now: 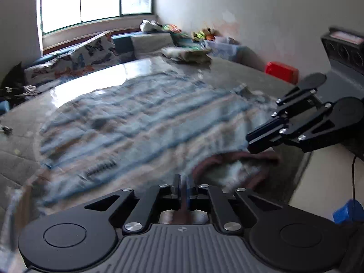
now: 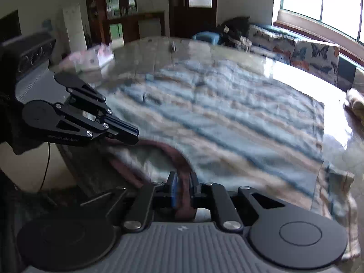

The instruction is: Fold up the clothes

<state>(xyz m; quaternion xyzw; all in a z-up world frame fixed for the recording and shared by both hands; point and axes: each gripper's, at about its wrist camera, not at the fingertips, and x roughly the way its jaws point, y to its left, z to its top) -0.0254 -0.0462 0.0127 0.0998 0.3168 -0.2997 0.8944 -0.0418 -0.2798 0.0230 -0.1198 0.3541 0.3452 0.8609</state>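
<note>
Glossy table [image 1: 95,84], both claws angled downward, left claw [image 1: 183,183] and right claw [image 2: 182,183] clamped onto striped shirt's [image 1: 141,118] collar edge.

No text, label or number can be read; the engraving on the left gripper [image 2: 127,134] is too blurred, like the shirt [image 1: 141,118] print
</note>
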